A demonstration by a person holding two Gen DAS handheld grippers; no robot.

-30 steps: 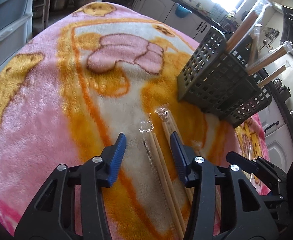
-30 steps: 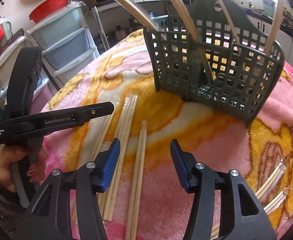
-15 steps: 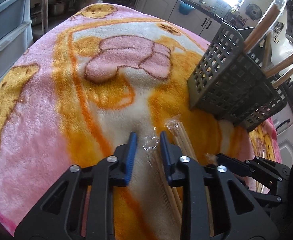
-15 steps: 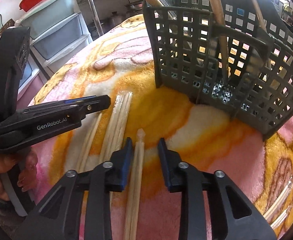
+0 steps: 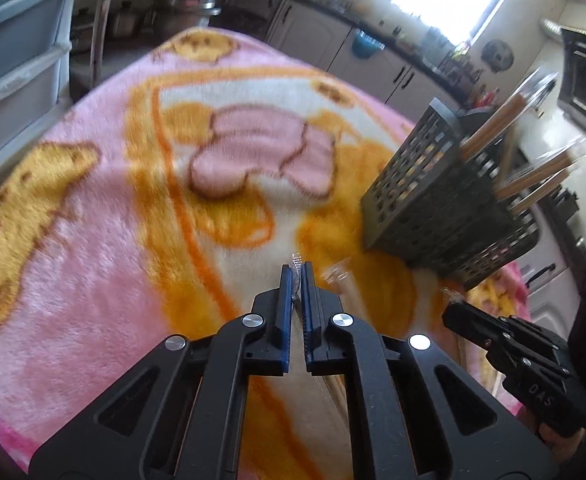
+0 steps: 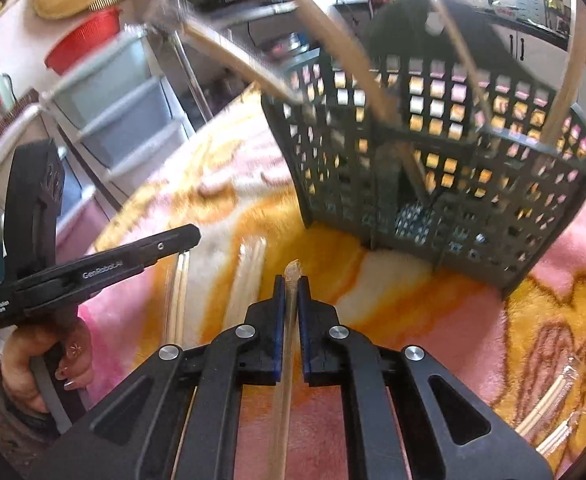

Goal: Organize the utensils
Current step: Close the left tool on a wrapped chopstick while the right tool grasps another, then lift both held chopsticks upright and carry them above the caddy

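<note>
On blanket-covered surface: both jaws went from wide open to closed in last second. Left gripper pinches wrapped chopsticks; right gripper clamps second chopstick pair. Both grasps done; next likely lift to utensil basket, just beyond.

One grey basket, four chopstick packs standing in it, two grippers

Left tool pinched on a wrapped chopstick pair, above pink blanket, near grey basket.
</note>
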